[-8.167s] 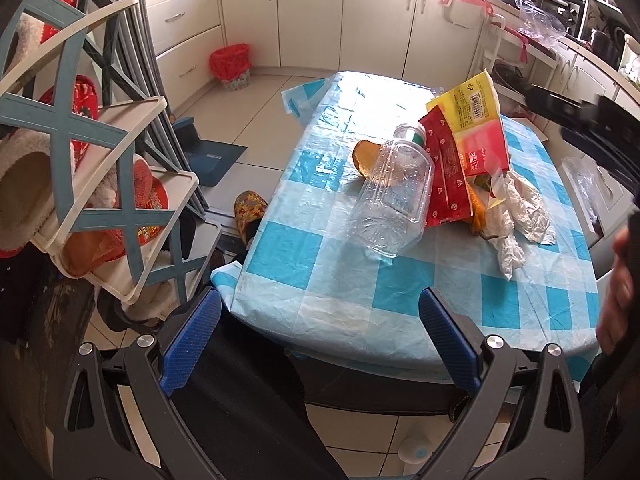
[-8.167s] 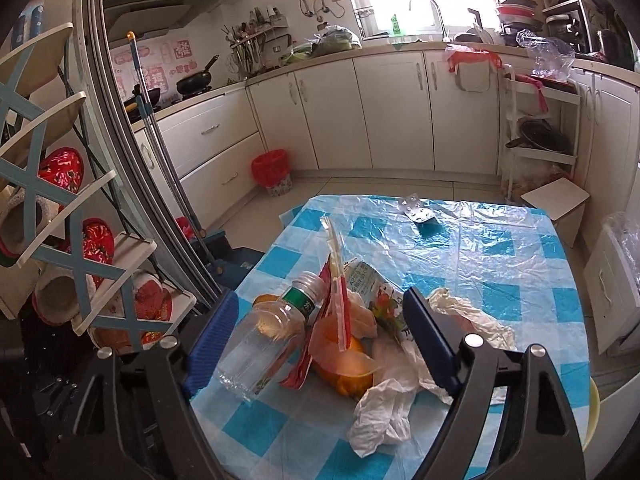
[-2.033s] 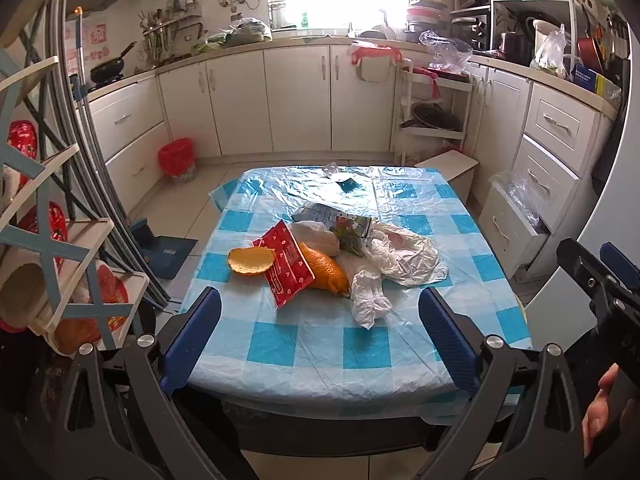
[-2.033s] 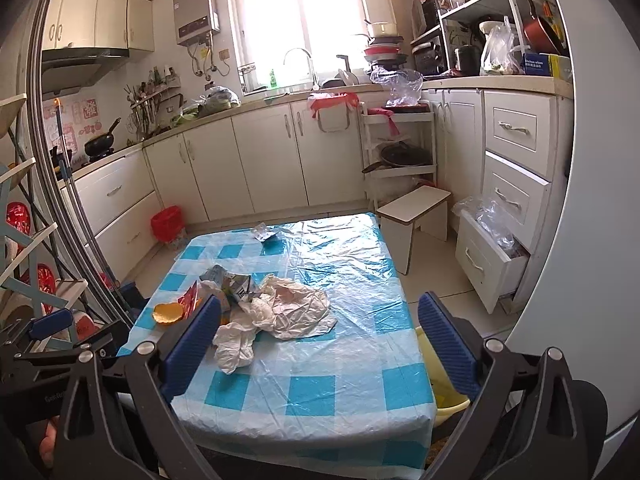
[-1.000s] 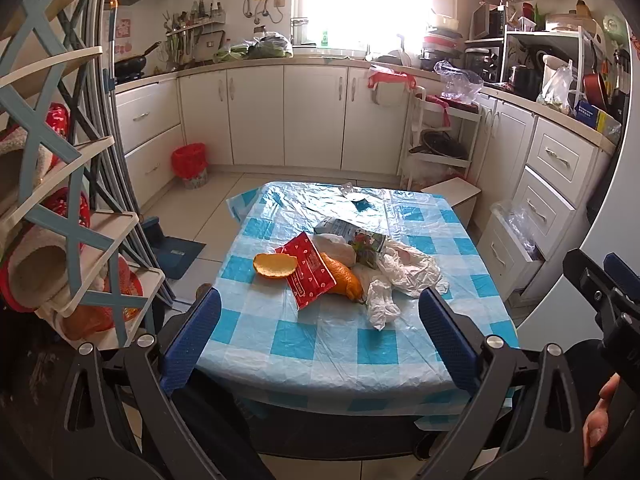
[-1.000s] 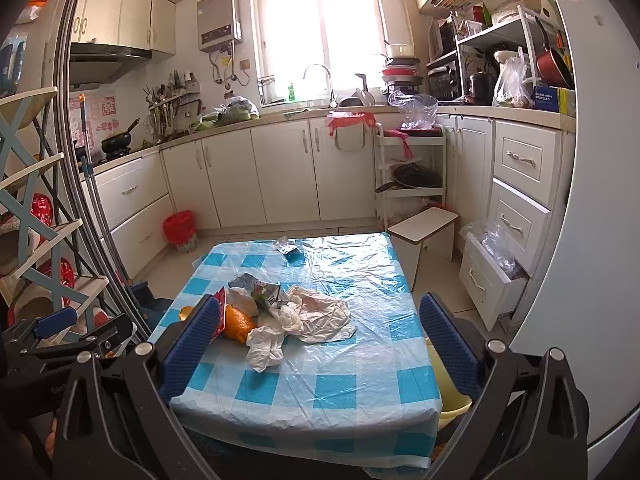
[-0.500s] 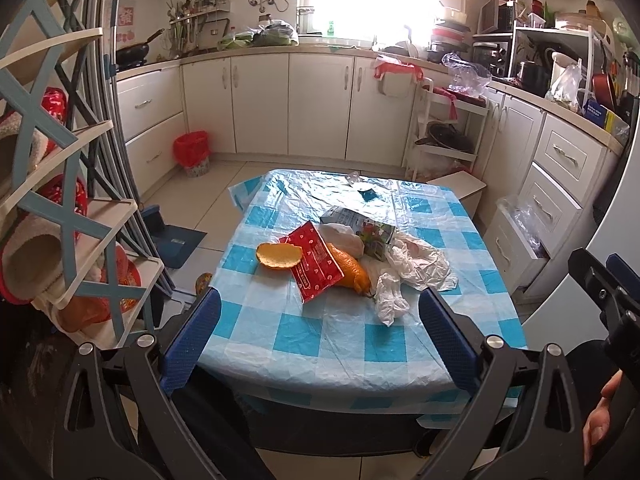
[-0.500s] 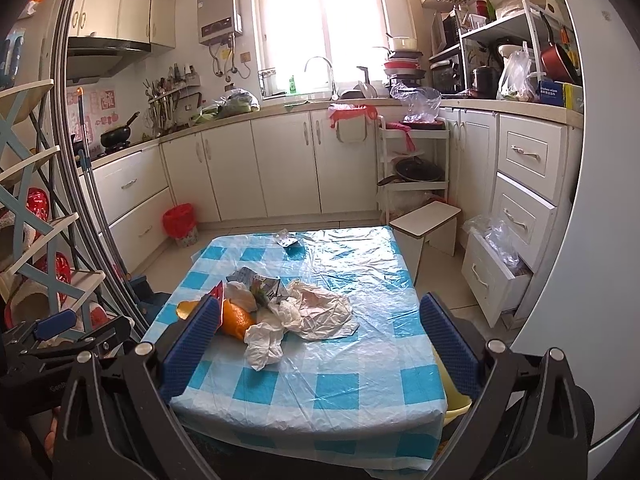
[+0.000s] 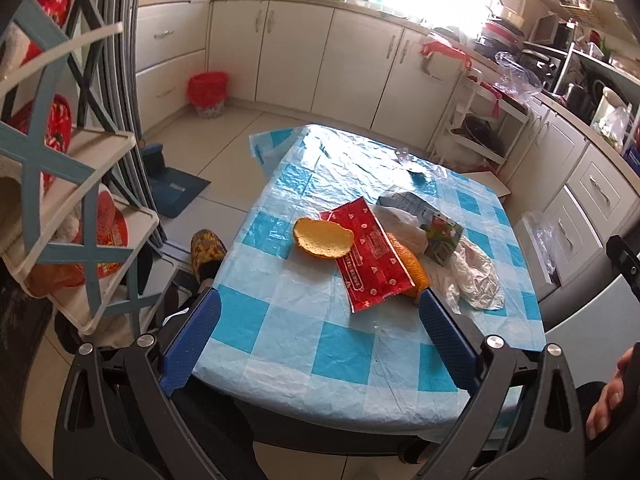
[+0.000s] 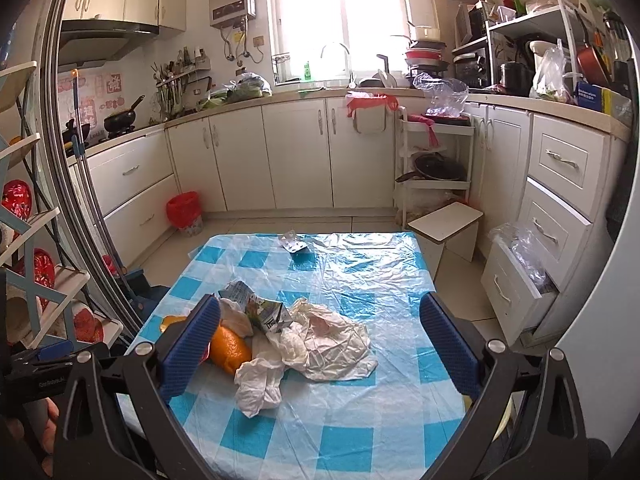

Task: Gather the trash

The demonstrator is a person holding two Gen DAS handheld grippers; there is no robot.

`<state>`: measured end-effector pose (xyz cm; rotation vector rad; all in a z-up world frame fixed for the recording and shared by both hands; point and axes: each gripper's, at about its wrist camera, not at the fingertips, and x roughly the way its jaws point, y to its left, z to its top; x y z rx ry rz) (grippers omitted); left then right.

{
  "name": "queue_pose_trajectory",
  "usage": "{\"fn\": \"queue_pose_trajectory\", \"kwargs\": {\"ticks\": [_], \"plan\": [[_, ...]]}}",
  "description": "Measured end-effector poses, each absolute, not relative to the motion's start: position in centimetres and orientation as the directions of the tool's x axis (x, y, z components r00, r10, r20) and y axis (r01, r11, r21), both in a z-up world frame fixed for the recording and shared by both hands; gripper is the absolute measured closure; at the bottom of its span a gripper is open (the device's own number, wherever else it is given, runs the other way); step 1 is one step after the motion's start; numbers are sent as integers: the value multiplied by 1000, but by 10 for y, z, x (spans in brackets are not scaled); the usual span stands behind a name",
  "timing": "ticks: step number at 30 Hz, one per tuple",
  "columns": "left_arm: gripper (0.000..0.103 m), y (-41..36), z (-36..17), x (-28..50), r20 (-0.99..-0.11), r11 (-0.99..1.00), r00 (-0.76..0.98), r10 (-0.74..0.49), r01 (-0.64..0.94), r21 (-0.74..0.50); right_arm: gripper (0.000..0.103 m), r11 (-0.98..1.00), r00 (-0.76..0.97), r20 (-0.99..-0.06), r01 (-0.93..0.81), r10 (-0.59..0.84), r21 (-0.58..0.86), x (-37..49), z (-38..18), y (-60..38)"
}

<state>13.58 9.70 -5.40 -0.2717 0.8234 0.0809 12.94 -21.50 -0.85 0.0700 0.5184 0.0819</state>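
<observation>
Counter point(image 9: 304, 344), covered by a blue-and-white checked plastic cloth, with trash gathered in one heap near its middle. Left tool point(image 9: 318, 340): blue-padded jaws spread wide, nothing held, hovering above the near edge of the counter; half a second earlier it was held further back, and the heap is now seen closer and from the left. Right tool point(image 10: 320, 344): blue-padded jaws likewise spread wide and empty, held above the near end of the counter, its view little changed over the same interval. Heap contents, unmoved between frames: a curved yellow-orange fruit peel point(image 9: 323, 237) at the left, touching a flat red foil wrapper point(image 9: 370, 254); an orange fruit piece point(image 10: 229, 343) partly under that wrapper; a flattened printed drink carton point(image 10: 262, 312) behind it; a crumpled translucent white plastic bag point(image 10: 332, 340) at the right; a crumpled white paper tissue point(image 10: 258, 380) at the near side, touching the bag. A small silver blister pack point(image 10: 294, 245) lies apart at the far end of the counter. The clear plastic bottle recorded in the heap eight seconds ago is no longer on the counter. A red-lined waste bin point(image 10: 183, 211) stands on the floor beside the cream cabinets, well apart from the counter.
</observation>
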Motion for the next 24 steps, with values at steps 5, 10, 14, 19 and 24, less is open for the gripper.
{"fn": "queue_pose_trajectory", "kwargs": {"ticks": [5, 10, 14, 19, 24], "plan": [[8, 122, -90, 178, -770, 932, 633, -80, -227, -283, 7, 991, 830, -541, -109, 136, 82, 187, -22, -210], [9, 123, -121, 225, -798, 924, 597, -81, -255, -285, 7, 978, 767, -607, -149, 208, 146, 259, -35, -209], [12, 118, -136, 261, -809, 946, 586, -52, -230, -228, 11, 942, 666, -674, -150, 320, 299, 323, -53, -215], [14, 118, -148, 293, -817, 968, 572, -70, -160, -195, 40, 868, 521, -719, -92, 460, 489, 394, -87, -215], [19, 119, -155, 309, -822, 974, 561, -100, -113, -195, 50, 815, 436, -739, 24, 513, 579, 444, -127, -212]]}}
